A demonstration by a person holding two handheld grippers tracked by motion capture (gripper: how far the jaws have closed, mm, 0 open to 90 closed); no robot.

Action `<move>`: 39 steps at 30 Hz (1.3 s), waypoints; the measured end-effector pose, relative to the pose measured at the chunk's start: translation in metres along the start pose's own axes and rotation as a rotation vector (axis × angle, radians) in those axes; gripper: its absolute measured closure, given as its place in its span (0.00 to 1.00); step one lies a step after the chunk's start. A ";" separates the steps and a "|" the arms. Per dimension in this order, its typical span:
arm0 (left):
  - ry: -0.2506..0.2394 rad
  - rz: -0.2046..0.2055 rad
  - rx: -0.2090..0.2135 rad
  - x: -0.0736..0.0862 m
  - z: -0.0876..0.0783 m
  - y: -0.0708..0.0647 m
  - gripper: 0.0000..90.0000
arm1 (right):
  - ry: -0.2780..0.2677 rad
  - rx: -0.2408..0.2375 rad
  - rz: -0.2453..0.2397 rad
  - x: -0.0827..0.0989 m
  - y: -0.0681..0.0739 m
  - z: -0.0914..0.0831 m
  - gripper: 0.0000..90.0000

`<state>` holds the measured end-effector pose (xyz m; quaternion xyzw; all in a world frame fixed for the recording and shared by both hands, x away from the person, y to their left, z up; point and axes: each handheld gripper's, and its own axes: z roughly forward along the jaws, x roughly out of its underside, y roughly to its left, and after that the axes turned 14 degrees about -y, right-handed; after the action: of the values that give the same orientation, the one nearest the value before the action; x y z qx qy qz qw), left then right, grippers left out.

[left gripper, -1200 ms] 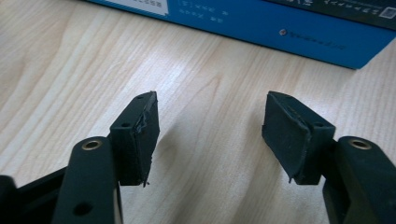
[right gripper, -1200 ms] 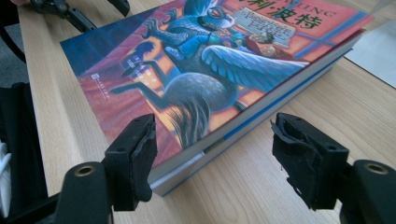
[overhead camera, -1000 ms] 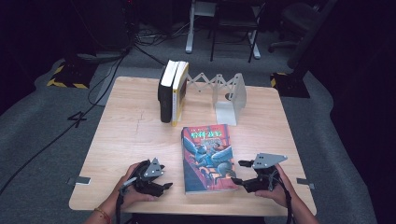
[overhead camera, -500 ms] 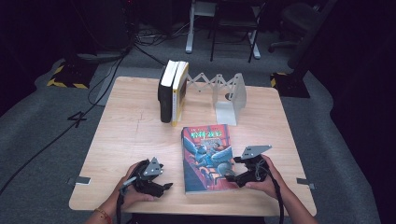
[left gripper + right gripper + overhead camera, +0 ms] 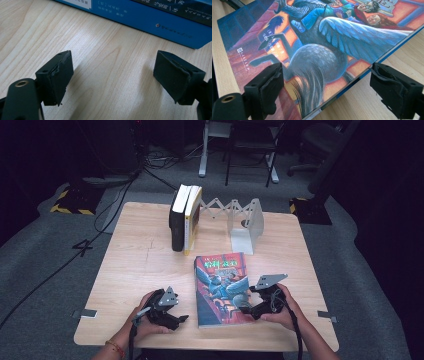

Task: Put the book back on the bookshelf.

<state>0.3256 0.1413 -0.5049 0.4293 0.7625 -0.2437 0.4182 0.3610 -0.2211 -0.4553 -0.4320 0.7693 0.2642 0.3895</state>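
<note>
A pale wooden table (image 5: 140, 265) fills the scene, and on its near half lies a blue paperback (image 5: 222, 287), flat and cover up, its long axis running away from me toward the back edge. Behind it, two upright books (image 5: 182, 222) lean against a white folding book rack (image 5: 240, 222), well apart from the paperback, with bare wood between; nothing stands in the way.

My right gripper (image 5: 257, 307) is the nearer one: it sits at the book's near right corner, jaws spread wide and just opened further, one pad (image 5: 270, 83) over the cover, the other (image 5: 395, 91) out past the edge on the table side. The corner lies between them, but neither pad presses on it.

My left gripper (image 5: 175, 319) rests low on the table just left of the book, jaws also wide and lately opening, only wood between its pads (image 5: 60, 75); the blue spine (image 5: 155, 18) lies ahead of them. By my reckoning, the lift depends on the right jaws closing across that corner.
</note>
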 end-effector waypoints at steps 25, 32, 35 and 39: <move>0.002 0.006 0.005 -0.001 0.001 0.001 0.19 | -0.084 -0.002 -0.043 -0.008 -0.005 0.006 0.23; 0.000 0.000 -0.001 -0.002 0.003 0.001 0.19 | -0.121 -0.063 -0.001 -0.017 -0.019 0.024 0.46; 0.001 -0.005 -0.010 -0.003 0.005 0.003 0.19 | -0.133 -0.109 0.022 -0.019 -0.024 0.029 0.61; -0.007 -0.009 -0.025 -0.006 0.009 0.006 0.21 | -0.146 -0.154 0.041 -0.019 -0.029 0.032 0.73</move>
<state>0.3360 0.1350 -0.5044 0.4196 0.7661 -0.2374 0.4250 0.4041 -0.2022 -0.4591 -0.4242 0.7251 0.3612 0.4047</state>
